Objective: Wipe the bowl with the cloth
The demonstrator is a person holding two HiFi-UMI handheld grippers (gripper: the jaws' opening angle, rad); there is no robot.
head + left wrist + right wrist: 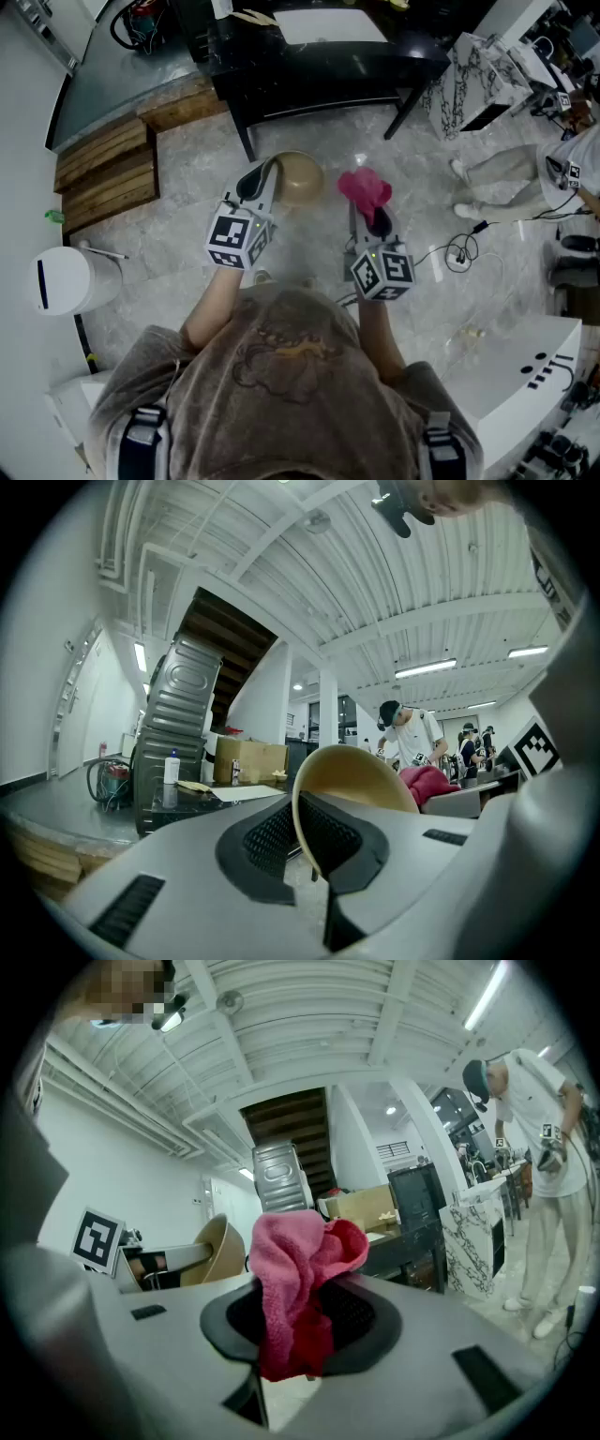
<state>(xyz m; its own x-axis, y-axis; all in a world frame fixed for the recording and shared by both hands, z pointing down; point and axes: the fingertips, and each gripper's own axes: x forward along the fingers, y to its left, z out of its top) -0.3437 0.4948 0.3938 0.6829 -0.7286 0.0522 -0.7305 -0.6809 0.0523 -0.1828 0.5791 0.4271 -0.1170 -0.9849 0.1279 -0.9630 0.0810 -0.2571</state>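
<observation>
A tan bowl [298,178] is held up in the air by its rim in my left gripper [269,178], which is shut on it; in the left gripper view the bowl [352,780] stands on edge between the jaws. My right gripper [370,217] is shut on a bunched pink cloth [364,190], which sticks up from the jaws in the right gripper view, cloth [298,1283]. Bowl and cloth hang side by side with a small gap between them, above the marble floor. From the right gripper view the bowl [217,1251] shows at the left.
A black table [309,56] with papers stands ahead. Wooden steps [103,173] lie at the left, a white bin [64,279] beside them. A person [525,169] bends at the right near a marble-patterned block [464,89]. Cables [459,253] trail on the floor.
</observation>
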